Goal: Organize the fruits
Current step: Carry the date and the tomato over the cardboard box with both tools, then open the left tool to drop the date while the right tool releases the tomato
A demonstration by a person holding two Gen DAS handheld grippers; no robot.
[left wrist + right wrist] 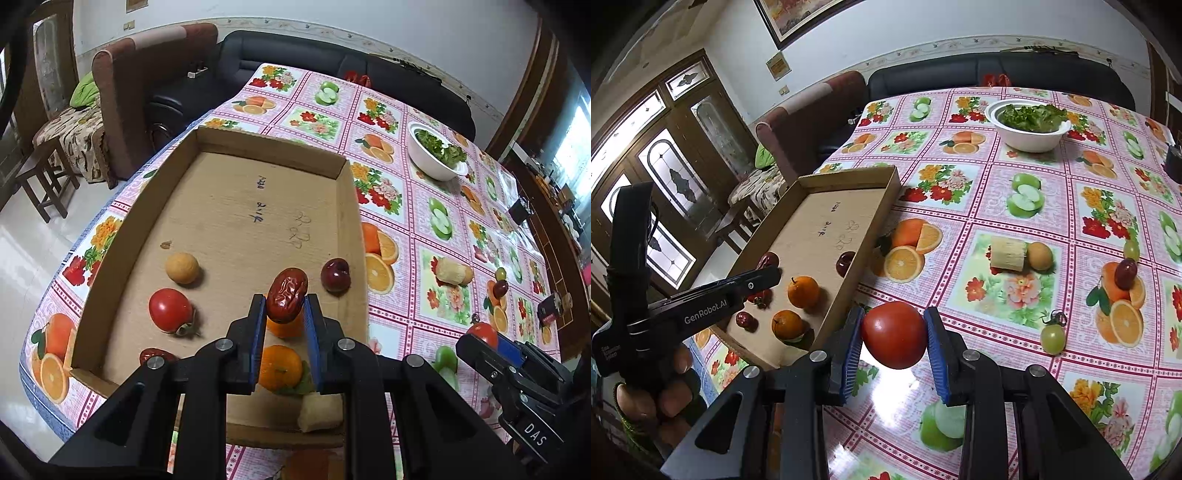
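Observation:
My left gripper (285, 308) is shut on a wrinkled red date (286, 300) and holds it above the cardboard tray (236, 147). In the tray lie a red tomato (170, 309), a tan round fruit (182, 268), a dark red plum (335, 275), two oranges (279, 367), another date (157, 355) and a pale chunk (319, 411). My right gripper (894, 336) is shut on a red tomato (894, 334), above the tablecloth just right of the tray (882, 199). On the table lie a pale chunk (1007, 253), a tan fruit (1039, 255), a plum (1125, 273) and two green fruits (1052, 338).
A white bowl of greens (1028, 123) stands at the far side of the table. A dark object (1174, 160) sits at the right edge. A sofa (295, 55), an armchair (147, 92) and a wooden stool (44, 177) stand beyond the table.

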